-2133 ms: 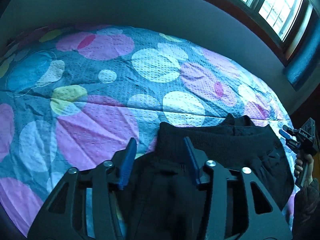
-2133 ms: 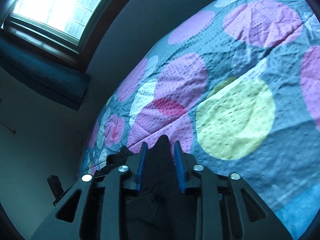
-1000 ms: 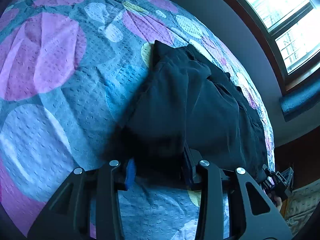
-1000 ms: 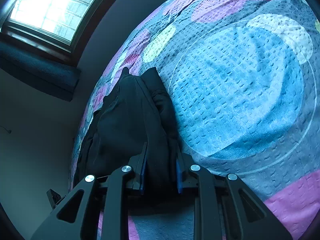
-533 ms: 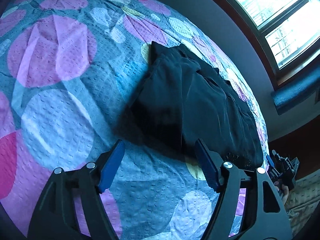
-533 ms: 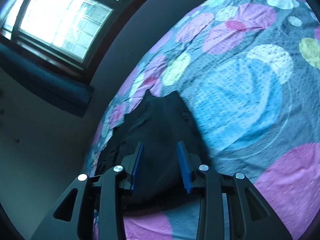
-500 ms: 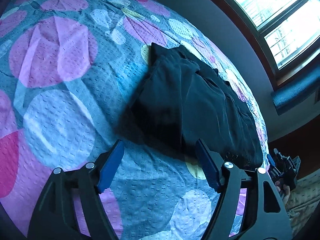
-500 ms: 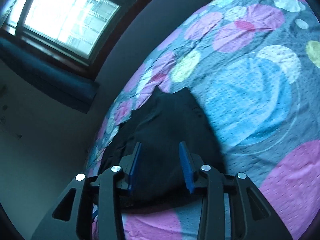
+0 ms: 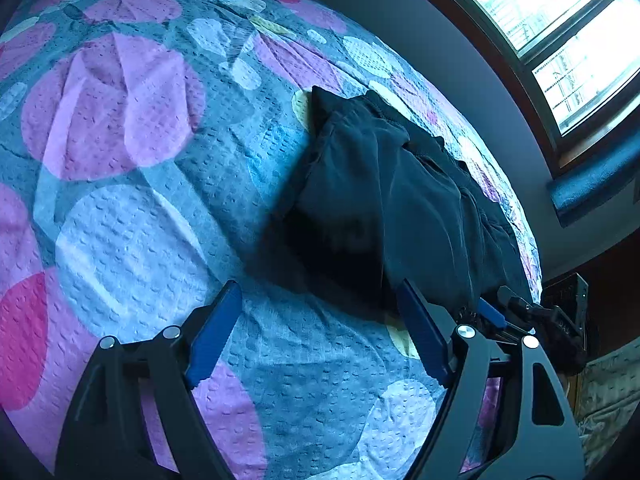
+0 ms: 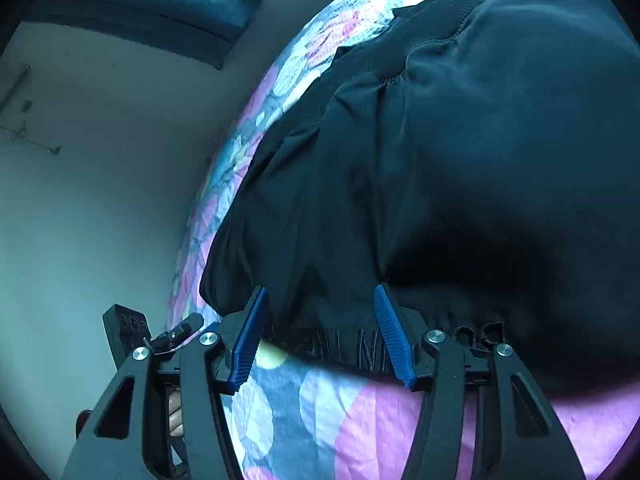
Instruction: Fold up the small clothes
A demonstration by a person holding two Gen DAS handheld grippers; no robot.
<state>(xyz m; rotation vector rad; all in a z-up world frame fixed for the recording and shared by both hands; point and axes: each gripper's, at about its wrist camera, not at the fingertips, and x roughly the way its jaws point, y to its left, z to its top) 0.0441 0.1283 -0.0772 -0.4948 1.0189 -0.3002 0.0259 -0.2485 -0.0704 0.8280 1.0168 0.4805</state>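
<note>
A dark garment lies folded in a long bundle on the polka-dot bedspread. My left gripper is open and empty, its blue pads just short of the garment's near end. In the right wrist view the garment fills most of the frame, with its lettered hem nearest. My right gripper is open, its fingertips at that hem with nothing held. The right gripper also shows in the left wrist view at the garment's right end.
A window and a wall run along the far side of the bed. A blue cushion sits on the ledge under the window. The bed edge drops off beside a pale wall.
Both grippers let go of the garment and opened. The left one backed away from its near end. The right one swung down close to the lettered hem.
</note>
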